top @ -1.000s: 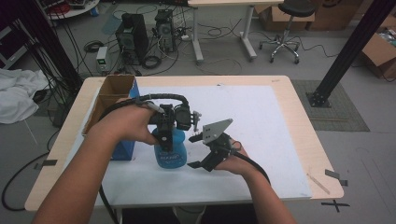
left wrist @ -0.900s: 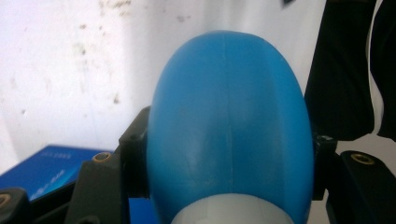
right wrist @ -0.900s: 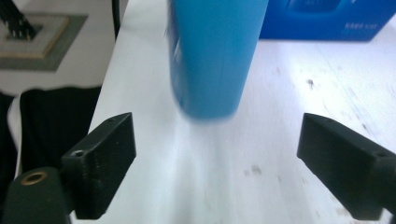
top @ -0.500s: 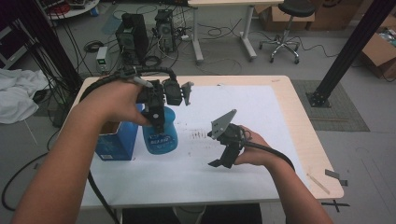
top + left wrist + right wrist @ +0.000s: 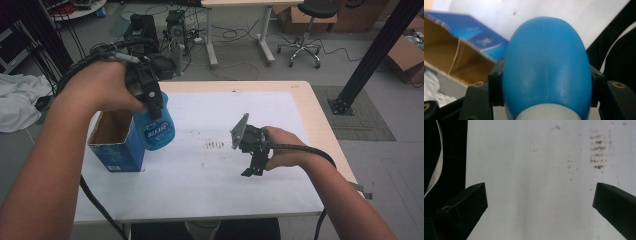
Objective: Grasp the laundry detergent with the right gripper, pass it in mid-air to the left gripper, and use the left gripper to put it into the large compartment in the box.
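A blue plastic bottle [image 5: 159, 128] with a white label hangs in the air beside an open blue cardboard box [image 5: 116, 143]. My left gripper [image 5: 150, 102] is shut on the bottle's upper part. In the left gripper view the bottle [image 5: 546, 67] sits squeezed between both jaws, with the box [image 5: 461, 55] and its brown inside below and to the left. My right gripper [image 5: 253, 166] hovers low over the white paper [image 5: 210, 170] at centre right, jaws pointing down toward the table's front. In the right gripper view its jaws stand wide open over bare paper [image 5: 536, 195].
The box stands on the table's left side near the edge. Small brown marks [image 5: 215, 145] dot the paper between the two grippers. A wooden table rim [image 5: 320, 115] frames the paper. Behind the table are cables, another desk and an office chair [image 5: 307, 30].
My left gripper has lifted the blue bottle and carried it left and back, up beside the box. My right gripper has let go of the bottle and drawn away to the right.
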A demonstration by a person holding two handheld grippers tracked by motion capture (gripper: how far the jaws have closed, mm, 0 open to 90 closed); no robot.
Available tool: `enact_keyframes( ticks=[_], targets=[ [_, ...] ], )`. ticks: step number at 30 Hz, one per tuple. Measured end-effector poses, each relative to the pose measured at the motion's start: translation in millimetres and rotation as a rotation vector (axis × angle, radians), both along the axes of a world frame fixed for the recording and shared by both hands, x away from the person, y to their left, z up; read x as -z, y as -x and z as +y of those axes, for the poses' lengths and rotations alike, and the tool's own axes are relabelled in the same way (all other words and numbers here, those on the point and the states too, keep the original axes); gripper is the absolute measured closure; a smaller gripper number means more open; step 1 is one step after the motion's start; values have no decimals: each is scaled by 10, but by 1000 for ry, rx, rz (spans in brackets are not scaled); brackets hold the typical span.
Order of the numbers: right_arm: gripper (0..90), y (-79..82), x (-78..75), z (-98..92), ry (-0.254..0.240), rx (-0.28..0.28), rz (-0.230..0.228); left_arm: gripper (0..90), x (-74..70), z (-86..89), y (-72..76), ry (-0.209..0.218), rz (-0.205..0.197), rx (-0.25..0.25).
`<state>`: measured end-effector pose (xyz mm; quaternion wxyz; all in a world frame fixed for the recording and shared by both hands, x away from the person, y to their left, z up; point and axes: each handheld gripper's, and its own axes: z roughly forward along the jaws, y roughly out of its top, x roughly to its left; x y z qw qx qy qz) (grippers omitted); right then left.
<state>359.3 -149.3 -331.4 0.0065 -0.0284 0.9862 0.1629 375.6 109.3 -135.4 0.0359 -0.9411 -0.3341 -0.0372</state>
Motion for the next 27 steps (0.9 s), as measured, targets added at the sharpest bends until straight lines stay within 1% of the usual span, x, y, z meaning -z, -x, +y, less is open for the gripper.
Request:
enact_keyframes(
  ticks=[3,6,7,8,10,13,14,20,21,22,25,27],
  targets=[
    [0,-19,-25,-31,37,-4,-1,381,-112,111,-48,2,1,-106],
    [0,-38,-52,-53,58,-10,-4,381,-194,226,-93,21,14,-237],
    [0,-38,-52,-53,58,-10,-4,381,-216,255,-104,20,20,-256],
    [0,-41,-56,-55,60,-11,-5,381,-248,297,-114,19,23,-293],
    [0,-51,-56,-62,67,-14,-5,382,-296,358,-131,16,21,-360],
    [0,-64,-41,-70,75,-17,-6,381,-376,443,-161,10,20,-437],
    [0,-68,-37,-71,78,-17,-7,381,-417,484,-175,7,17,-470],
    [0,-78,-28,-53,94,-29,-3,382,-570,663,-231,-3,4,-611],
    [0,-76,-32,-48,99,-31,-3,381,-576,678,-235,-4,2,-620],
    [0,-75,-32,-45,99,-33,-3,382,-587,709,-243,-5,0,-640],
    [0,-71,-35,-36,106,-37,0,382,-598,807,-271,-5,-9,-713],
    [0,-73,-33,-34,109,-40,-1,381,-595,857,-288,-13,-3,-741]
  ],
)
